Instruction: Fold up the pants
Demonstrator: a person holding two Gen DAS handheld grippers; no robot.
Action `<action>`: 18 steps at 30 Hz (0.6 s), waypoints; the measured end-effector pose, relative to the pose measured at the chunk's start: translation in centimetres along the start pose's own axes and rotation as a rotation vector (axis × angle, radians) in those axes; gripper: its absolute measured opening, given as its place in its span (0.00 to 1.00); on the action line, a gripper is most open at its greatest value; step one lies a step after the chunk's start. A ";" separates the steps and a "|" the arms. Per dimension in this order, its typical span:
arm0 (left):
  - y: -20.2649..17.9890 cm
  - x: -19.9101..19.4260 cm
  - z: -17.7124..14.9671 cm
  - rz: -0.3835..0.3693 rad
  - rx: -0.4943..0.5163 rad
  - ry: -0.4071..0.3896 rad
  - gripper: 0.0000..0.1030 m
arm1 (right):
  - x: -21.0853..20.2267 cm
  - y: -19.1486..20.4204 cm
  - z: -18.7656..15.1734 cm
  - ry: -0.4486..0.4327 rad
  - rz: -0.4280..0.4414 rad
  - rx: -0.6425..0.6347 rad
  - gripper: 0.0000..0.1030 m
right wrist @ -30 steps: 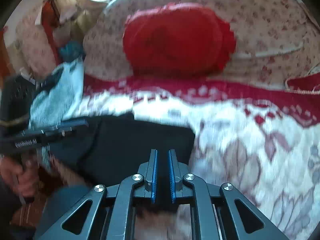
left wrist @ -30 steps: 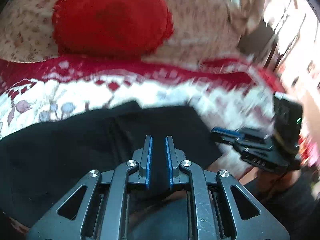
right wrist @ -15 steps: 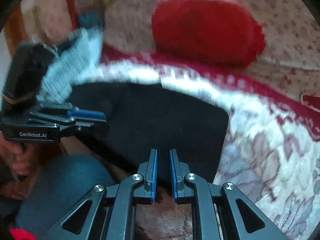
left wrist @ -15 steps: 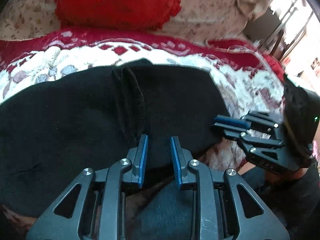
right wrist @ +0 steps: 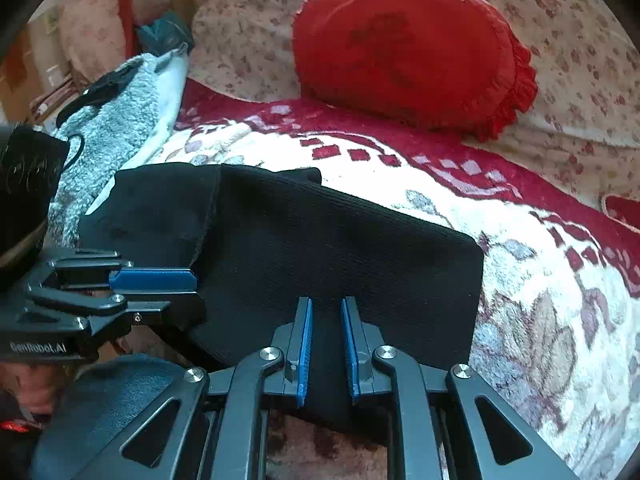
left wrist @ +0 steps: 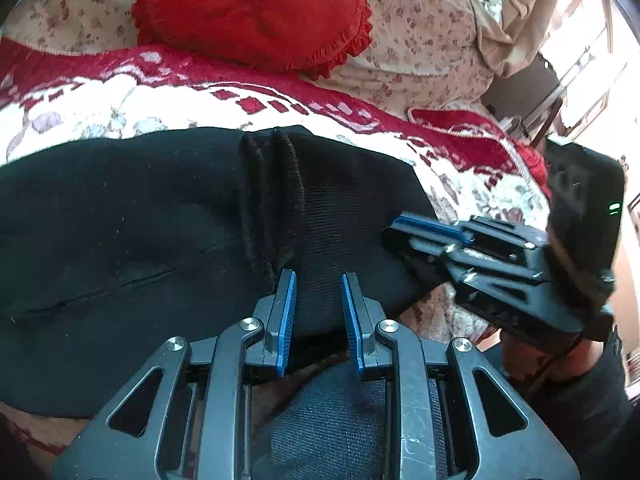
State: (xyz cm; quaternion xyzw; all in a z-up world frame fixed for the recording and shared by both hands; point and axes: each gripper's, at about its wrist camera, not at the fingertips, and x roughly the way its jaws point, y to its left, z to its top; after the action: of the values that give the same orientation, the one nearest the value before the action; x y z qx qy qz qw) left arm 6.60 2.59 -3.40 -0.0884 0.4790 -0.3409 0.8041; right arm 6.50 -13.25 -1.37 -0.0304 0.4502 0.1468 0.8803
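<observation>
The black pants [left wrist: 140, 216] lie folded over on the patterned red and white blanket, with a bunched ribbed edge [left wrist: 268, 200] down the middle. In the right wrist view the pants [right wrist: 340, 240] show a flat folded top layer. My left gripper [left wrist: 318, 280] is open, its blue pads on either side of the near hem of the cloth. My right gripper [right wrist: 325, 308] is partly open, with the pants' near edge between its pads. Each gripper shows in the other's view: the right one [left wrist: 424, 232] and the left one [right wrist: 160, 284].
A red frilled cushion [right wrist: 412, 52] leans on a floral backrest [right wrist: 560, 32] behind the pants. A grey fluffy towel [right wrist: 120, 120] lies at the left edge. The blanket [right wrist: 540, 300] extends to the right. The person's knees are below the grippers.
Both grippers have moved down toward the near edge of the pants. The left jaws opened from shut. The right jaws widened from shut. The pants now lie flat on the blanket.
</observation>
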 end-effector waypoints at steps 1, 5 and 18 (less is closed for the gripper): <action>0.2 0.0 0.0 -0.010 -0.007 -0.002 0.22 | -0.7 0.3 0.5 -0.045 0.011 -0.019 0.13; 0.3 0.1 -0.1 -0.020 -0.016 -0.010 0.22 | 0.0 -0.1 2.1 -0.096 0.064 0.037 0.14; 4.5 -5.7 -3.5 -0.107 -0.182 -0.154 0.31 | 2.6 -1.5 1.7 -0.035 0.110 0.177 0.16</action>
State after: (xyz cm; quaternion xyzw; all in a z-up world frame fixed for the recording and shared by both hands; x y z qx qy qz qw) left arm 4.02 10.20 -3.25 -0.2123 0.4394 -0.3308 0.8077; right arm 9.72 -13.78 -2.60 0.0749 0.4471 0.1548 0.8778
